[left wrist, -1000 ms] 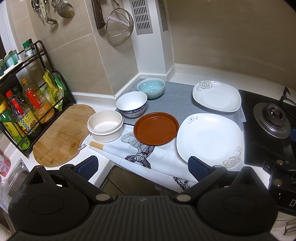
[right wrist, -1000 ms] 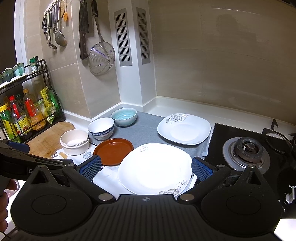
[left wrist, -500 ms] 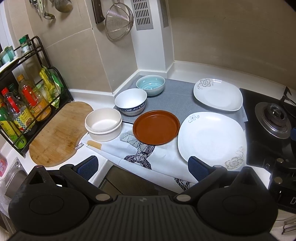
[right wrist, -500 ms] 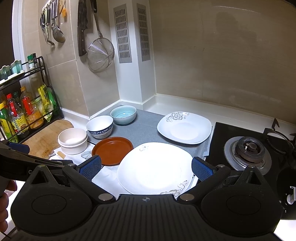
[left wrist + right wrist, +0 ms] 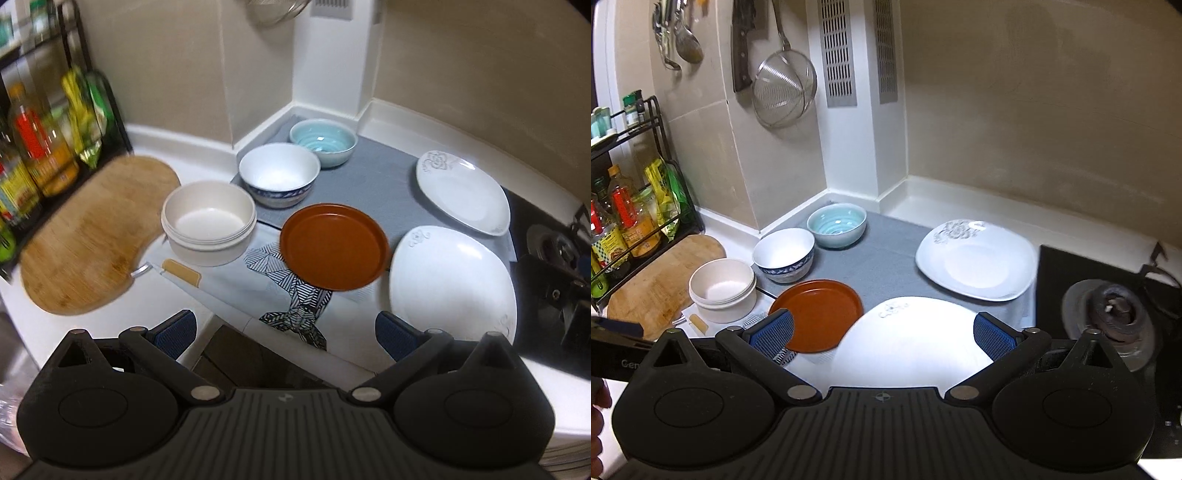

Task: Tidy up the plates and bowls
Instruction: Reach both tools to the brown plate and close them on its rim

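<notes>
Both claws spread wide, pinching nothing. Ahead of the left gripper (image 5: 284,330), between its blue pads and a little beyond: a brown round plate (image 5: 334,247) resting on a patterned cloth (image 5: 295,310). Just right of that plate, close to the right pad: a large white square plate (image 5: 452,284) with floral trim; farther ahead and right, a second white floral plate (image 5: 461,192) on a grey mat (image 5: 376,177). Ahead and left: a cream bowl stack (image 5: 208,229), then a blue-rimmed white bowl (image 5: 279,179), then a pale blue ribbed bowl (image 5: 323,142), in a diagonal row running away toward the wall corner. Far left: a wooden cutting board (image 5: 88,236) under a condiment rack (image 5: 48,129), blurred. Directly in front of the right gripper (image 5: 882,334), between its pads: the near white plate (image 5: 912,343), washed out by glare; brown plate (image 5: 820,314) partly behind the left pad; far white plate (image 5: 977,260) ahead and slightly right. Off to the right: a gas burner (image 5: 1112,317). On the wall ahead: a hanging strainer (image 5: 785,88) and a cleaver (image 5: 740,48).
</notes>
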Action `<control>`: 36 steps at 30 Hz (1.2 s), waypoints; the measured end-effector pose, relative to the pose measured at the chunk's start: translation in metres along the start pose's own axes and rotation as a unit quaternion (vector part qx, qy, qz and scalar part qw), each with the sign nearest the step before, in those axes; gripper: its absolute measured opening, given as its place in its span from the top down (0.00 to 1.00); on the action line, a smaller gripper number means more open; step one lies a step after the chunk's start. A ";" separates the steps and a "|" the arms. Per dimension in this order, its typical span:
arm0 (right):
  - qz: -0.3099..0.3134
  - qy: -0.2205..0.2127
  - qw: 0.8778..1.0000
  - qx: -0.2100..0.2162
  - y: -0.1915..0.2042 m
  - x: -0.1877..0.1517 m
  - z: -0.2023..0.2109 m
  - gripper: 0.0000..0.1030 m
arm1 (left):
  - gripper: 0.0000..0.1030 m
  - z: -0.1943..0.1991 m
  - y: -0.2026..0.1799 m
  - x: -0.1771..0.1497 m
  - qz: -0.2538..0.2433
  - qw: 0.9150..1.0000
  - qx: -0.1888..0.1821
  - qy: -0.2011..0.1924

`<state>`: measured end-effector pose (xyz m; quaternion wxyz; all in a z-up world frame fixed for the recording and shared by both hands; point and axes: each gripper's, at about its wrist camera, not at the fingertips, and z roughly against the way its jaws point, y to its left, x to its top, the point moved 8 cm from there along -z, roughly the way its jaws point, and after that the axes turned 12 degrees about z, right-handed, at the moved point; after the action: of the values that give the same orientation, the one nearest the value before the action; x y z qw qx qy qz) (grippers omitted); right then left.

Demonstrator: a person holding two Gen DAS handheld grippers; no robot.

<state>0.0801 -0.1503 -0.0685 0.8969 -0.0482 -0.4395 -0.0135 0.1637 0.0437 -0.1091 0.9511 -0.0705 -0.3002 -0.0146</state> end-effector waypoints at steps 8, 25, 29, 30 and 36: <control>-0.007 0.054 0.998 0.020 0.024 0.023 -0.069 0.00 | 0.00 -0.062 0.038 0.027 0.046 0.996 -0.032 0.069; 0.034 0.146 0.981 0.120 0.026 0.051 -0.228 0.00 | 0.00 -0.157 0.016 0.034 0.137 0.972 -0.006 0.189; 0.037 0.178 0.974 0.137 0.024 0.043 -0.260 0.00 | 0.01 -0.172 0.009 0.034 0.140 0.971 0.013 0.191; 0.039 0.186 0.971 0.143 0.025 0.040 -0.266 0.00 | 0.01 -0.176 0.008 0.035 0.142 0.971 0.014 0.192; 0.072 0.213 0.961 0.163 0.033 0.026 -0.283 0.11 | 0.11 -0.187 0.005 0.040 0.157 0.971 0.018 0.182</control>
<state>0.3215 -0.1451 -0.2226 0.9641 0.0713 -0.2295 0.1127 0.3031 0.0223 -0.2377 0.9813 -0.0957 -0.1079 0.1278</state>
